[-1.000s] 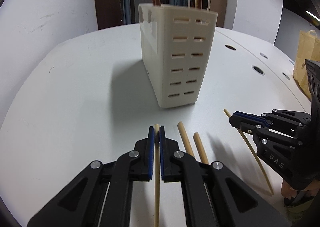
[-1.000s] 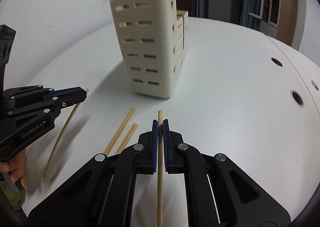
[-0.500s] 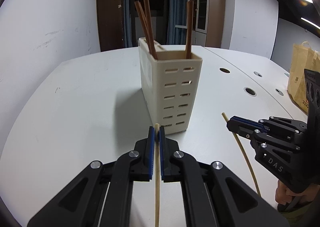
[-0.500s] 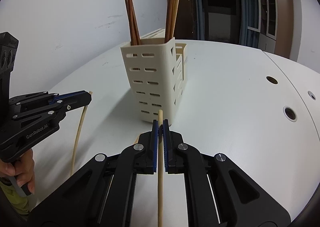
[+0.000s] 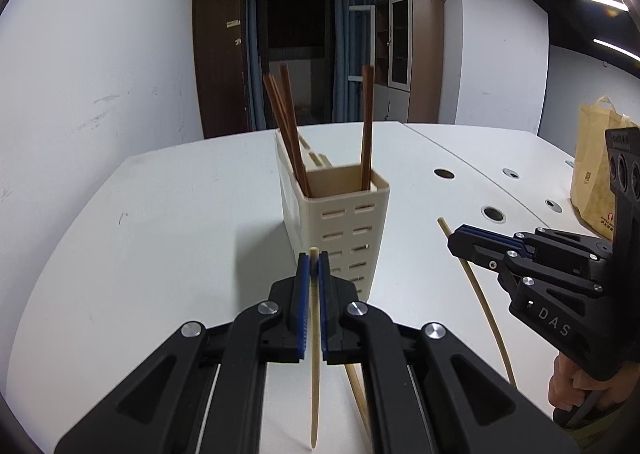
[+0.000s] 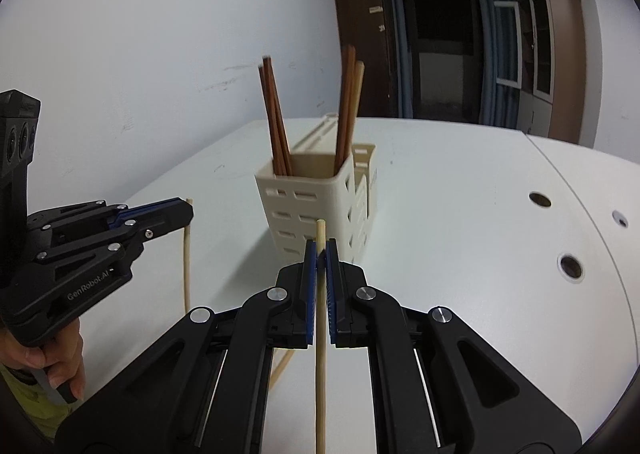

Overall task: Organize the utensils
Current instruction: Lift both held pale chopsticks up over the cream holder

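A cream slotted utensil holder (image 5: pixel 336 222) (image 6: pixel 316 206) stands on the white table, with dark brown chopsticks (image 5: pixel 288 130) (image 6: pixel 274 118) upright in it. My left gripper (image 5: pixel 314 266) is shut on a light wooden chopstick (image 5: pixel 315 354), held above the table in front of the holder. My right gripper (image 6: pixel 320 254) is shut on another light chopstick (image 6: pixel 320 354). Each gripper also shows in the other's view: the right one (image 5: pixel 456 242) with its chopstick (image 5: pixel 484 302), the left one (image 6: pixel 188 210) with its chopstick (image 6: pixel 186 254).
More light chopsticks (image 5: pixel 358 394) (image 6: pixel 280 370) lie on the table (image 5: pixel 160 234) under the grippers. A yellow paper bag (image 5: pixel 596 174) stands at the far right. Cable holes (image 6: pixel 570 266) dot the table's right side. A wall runs along the left.
Both grippers have risen from the table with their chopsticks, so the holder's open top and the brown chopsticks now show lower in view. The loose chopsticks stay on the table.
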The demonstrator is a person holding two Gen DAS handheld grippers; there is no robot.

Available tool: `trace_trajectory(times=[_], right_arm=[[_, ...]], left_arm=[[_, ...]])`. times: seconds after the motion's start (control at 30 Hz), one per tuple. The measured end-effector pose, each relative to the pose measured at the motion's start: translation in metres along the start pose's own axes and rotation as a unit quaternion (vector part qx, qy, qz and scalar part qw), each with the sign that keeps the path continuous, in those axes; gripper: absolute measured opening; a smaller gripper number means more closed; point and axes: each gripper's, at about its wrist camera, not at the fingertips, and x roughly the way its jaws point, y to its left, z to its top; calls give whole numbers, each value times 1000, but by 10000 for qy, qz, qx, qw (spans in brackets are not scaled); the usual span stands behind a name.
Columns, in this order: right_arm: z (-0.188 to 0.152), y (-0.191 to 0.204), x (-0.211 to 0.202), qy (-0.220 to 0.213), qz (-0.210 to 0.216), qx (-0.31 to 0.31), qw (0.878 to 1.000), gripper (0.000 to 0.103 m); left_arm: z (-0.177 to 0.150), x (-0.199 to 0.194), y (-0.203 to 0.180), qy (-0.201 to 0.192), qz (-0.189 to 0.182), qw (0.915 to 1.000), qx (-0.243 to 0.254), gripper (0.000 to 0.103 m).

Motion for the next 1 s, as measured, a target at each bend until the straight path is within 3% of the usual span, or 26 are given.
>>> trace_trajectory(times=[0.37, 0.73, 1.0], right_arm=[[46, 14, -18, -497, 53, -143, 9986, 4], [73, 7, -6, -1095, 161, -1, 9939, 4], [82, 1, -2, -1844, 247, -91, 9825, 4]], left_arm=[[39, -19, 1, -463, -30, 9989, -10, 4], [73, -31, 10, -913, -172, 9956, -155, 4], [88, -28, 22, -1186, -296, 9921, -284, 4]])
